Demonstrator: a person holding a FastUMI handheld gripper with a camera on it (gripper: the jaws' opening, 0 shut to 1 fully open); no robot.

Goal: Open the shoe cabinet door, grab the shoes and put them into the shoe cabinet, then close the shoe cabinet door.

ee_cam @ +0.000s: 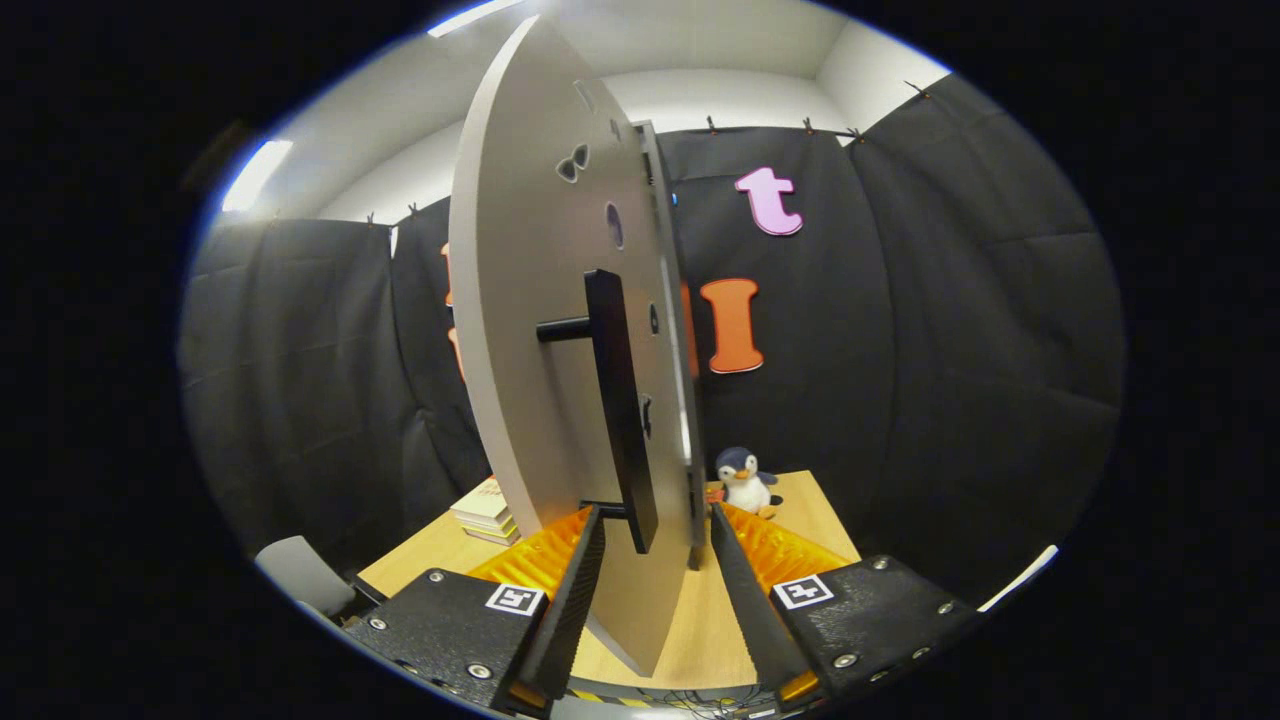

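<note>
**Gripper straddles the cabinet door's handle**

The gripper [655,560] has its two fingers spread apart, one on each side of the lower end of the dark bar handle [620,410], and neither finger clearly presses on it, so it reads as released around the handle, not clamped. The handle stands upright, held off the panel by short pegs, and its bottom tip sits between the fingers, just ahead of them.

The shoe cabinet door [530,300] is a pale flat panel seen nearly edge-on, swung outward toward the camera, with the cabinet's edge [665,300] directly behind it. The door looks stiff and light enough to swing on its hinges; the bar is the natural place to take hold, low on its length, where the fingers can close across it. Its smooth finish may let the fingers slide along it, so a firm squeeze seems wise.

Beyond the fingers on the wooden desk [810,510] sit a toy penguin [745,480] and, left of the door, a stack of books [487,512].
</note>
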